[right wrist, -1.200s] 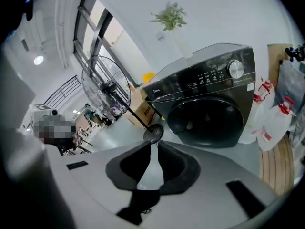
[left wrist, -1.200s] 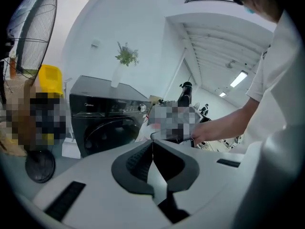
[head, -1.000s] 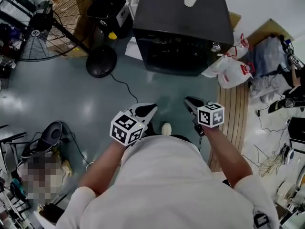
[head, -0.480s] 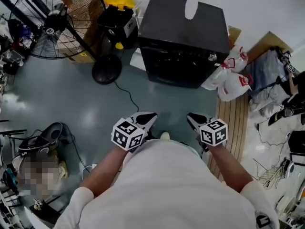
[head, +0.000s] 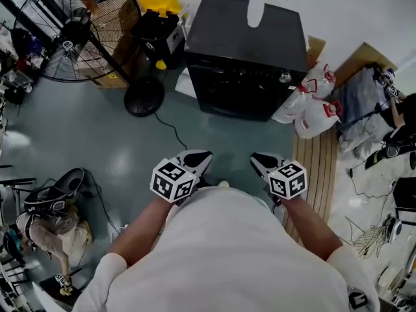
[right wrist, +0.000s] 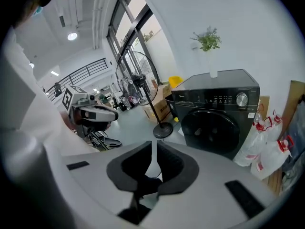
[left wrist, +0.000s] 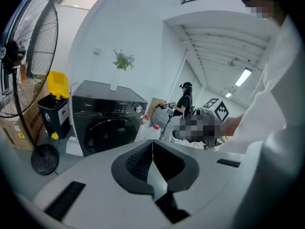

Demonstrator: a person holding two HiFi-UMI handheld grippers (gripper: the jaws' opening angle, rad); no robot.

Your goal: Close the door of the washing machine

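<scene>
The black front-loading washing machine (head: 244, 51) stands against the far wall. Its round door (head: 239, 91) lies flush with the front, also in the left gripper view (left wrist: 106, 133) and the right gripper view (right wrist: 212, 128). Both grippers hang close to my body, well short of the machine. My left gripper (head: 198, 156) is shut, its pads (left wrist: 143, 159) meeting at the tip with nothing held. My right gripper (head: 260, 158) has just been closing; a thin gap stays between its pads (right wrist: 169, 161) and nothing is between them.
A large standing fan (head: 71, 31) with a round base (head: 144, 96) and a yellow-lidded bin (head: 156, 18) stand left of the machine. White plastic bags (head: 312, 103) lean at its right. A cable (head: 172, 125) crosses the floor. A wooden strip (head: 318, 168) and clutter lie to the right.
Since the earliest frame both grippers have drawn back a little toward my body, the right one more. Over the last half second they have kept still.
</scene>
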